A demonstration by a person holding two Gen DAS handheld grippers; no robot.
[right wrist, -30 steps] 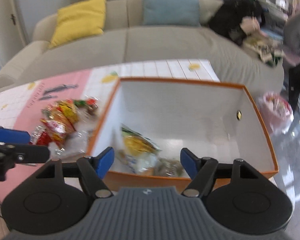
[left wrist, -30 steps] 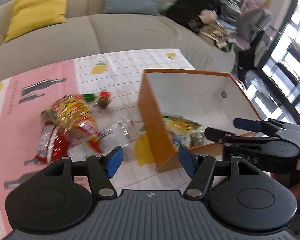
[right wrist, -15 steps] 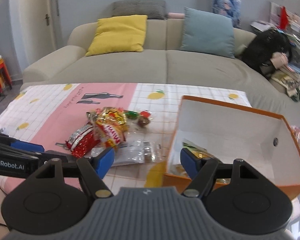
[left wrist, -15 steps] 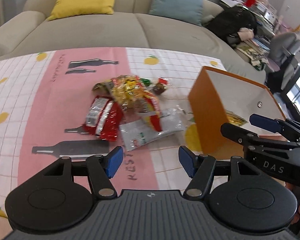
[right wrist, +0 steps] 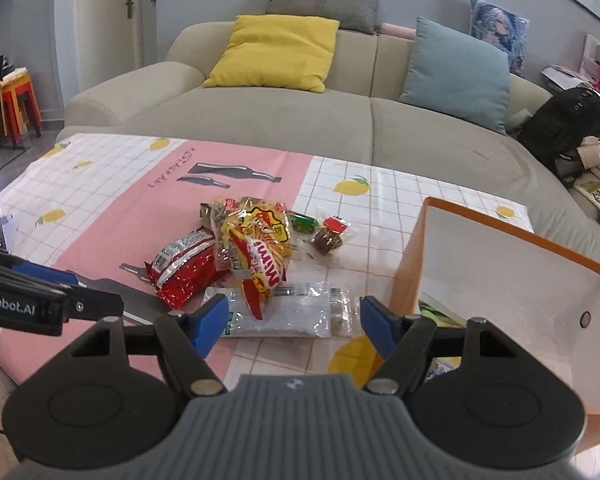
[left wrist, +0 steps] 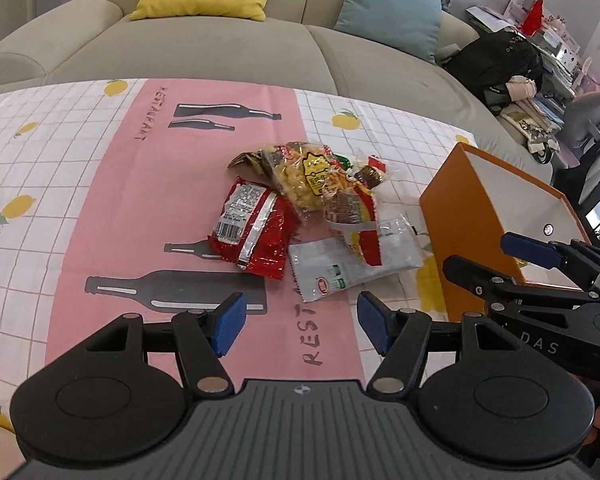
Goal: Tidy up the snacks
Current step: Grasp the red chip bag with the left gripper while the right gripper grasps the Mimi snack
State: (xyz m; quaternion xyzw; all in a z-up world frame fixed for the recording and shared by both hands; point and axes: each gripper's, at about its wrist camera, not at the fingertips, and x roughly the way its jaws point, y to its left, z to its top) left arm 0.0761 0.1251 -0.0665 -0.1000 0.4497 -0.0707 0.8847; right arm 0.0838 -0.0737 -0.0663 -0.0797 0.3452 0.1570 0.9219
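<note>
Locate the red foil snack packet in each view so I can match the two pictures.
Left wrist view: red foil packet, centre, at the left edge of the snack pile.
Right wrist view: red foil packet, left of centre, again the pile's left edge.
Shared landmark: orange box, right of the pile.

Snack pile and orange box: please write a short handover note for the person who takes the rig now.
Left gripper: jaws open, empty, aimed at the pile.
Right gripper: jaws open, empty, by the orange box.
On the tablecloth: red packet, yellow packets, clear white packet, small candies.
Done: at least one packet lies in the box.
Left: move the pile into the box.
</note>
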